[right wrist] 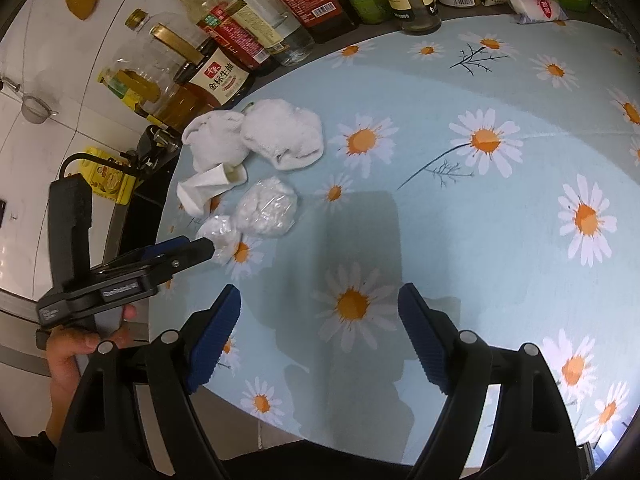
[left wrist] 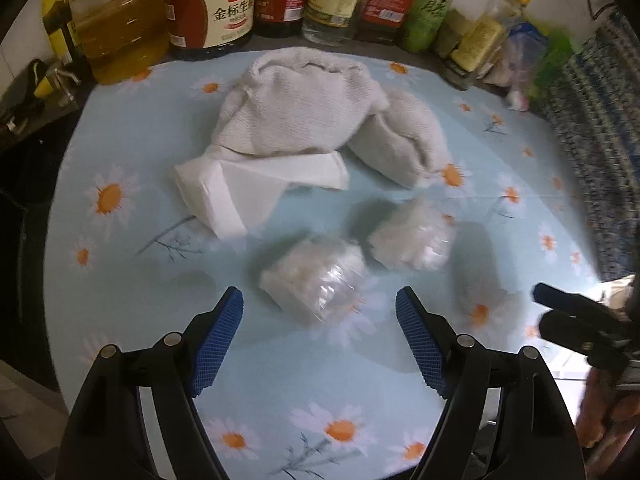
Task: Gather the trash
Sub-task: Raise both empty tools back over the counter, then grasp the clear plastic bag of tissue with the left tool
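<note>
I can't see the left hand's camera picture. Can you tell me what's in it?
The open left gripper hovers just short of a crumpled clear plastic wrapper on a daisy-print tablecloth. Behind lie a second wrapper, white paper, a white towel and sauce bottles.

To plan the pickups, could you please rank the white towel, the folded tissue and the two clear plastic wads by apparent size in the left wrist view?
1. White towel
2. Folded tissue
3. Near plastic wad and far plastic wad: alike; nearness makes ranking unsure.
</note>
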Motion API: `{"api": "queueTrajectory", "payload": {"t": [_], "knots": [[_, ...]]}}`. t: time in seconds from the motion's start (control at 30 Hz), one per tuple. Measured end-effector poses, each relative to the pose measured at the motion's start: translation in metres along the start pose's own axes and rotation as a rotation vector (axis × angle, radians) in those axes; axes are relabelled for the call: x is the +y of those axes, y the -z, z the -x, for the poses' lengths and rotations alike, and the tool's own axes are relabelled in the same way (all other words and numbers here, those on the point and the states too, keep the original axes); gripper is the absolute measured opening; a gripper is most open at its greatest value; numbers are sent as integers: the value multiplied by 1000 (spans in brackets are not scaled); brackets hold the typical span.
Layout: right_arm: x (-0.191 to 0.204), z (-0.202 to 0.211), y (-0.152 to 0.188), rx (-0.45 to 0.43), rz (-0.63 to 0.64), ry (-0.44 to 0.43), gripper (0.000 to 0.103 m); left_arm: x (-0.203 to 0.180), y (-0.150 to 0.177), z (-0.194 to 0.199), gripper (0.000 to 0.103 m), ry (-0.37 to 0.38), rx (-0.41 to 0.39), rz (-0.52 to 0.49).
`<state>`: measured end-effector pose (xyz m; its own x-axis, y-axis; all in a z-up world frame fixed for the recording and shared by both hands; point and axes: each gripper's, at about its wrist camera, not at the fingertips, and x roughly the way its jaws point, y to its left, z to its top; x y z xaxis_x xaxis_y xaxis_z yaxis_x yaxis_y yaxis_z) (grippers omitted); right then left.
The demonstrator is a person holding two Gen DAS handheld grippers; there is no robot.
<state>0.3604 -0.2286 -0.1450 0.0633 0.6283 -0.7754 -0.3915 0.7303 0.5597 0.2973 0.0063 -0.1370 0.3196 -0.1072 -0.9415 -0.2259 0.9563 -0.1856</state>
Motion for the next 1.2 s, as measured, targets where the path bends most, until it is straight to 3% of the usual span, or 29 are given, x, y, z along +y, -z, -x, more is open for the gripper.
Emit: {"api": "queueTrajectory", "payload": {"t": [0.3,0.4,0.87,1.2], "knots": [[-10,-8,-14,16,1,-10,80,3,-8,-19,75,-18,20,1],[-11,-11,-18,24,6,-14,80,1,-9,-22,59,-24,29,-8],[6,-28,-33,72,77,-27,80,5,-3,-7,55,-10,4,21],[41,-55,-52,126,199,-33,80,22,17,17,55,-3,-29,110]]}}
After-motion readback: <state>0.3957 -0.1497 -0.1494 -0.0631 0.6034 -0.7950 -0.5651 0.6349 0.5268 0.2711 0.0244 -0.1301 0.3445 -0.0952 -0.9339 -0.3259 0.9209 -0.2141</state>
